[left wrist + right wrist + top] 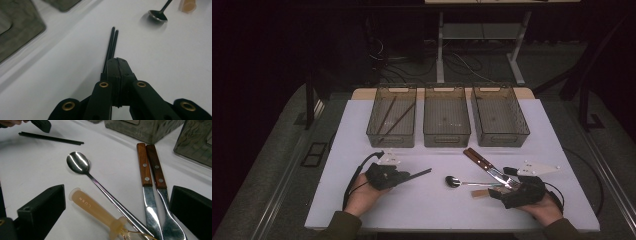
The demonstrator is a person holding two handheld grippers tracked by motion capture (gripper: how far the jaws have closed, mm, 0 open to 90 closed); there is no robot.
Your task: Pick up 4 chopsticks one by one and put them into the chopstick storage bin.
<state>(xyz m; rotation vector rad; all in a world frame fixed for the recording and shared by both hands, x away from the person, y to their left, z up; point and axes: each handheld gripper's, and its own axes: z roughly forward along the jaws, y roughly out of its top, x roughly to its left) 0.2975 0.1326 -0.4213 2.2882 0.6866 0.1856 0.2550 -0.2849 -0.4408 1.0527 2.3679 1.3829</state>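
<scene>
My left gripper (406, 176) (117, 60) is shut on a pair of black chopsticks (422, 173) (111, 42), which stick out past its tips toward the right, low over the white table (362, 130). In the right gripper view the chopsticks (50, 138) lie at the far left. My right gripper (503, 183) (118, 192) stands open at the front right. Between its jaws lie the handle of a steel spoon (453, 181) (78, 163), a beige plastic handle (479, 193) (92, 210), and the blades of a wooden-handled knife (143, 165) and fork (156, 166).
Three smoky clear bins stand in a row at the back: the left bin (392, 136) holds brown chopsticks, while the middle bin (446, 136) and the right bin (499, 136) look bare. White table surface lies open between the bins and the two hands.
</scene>
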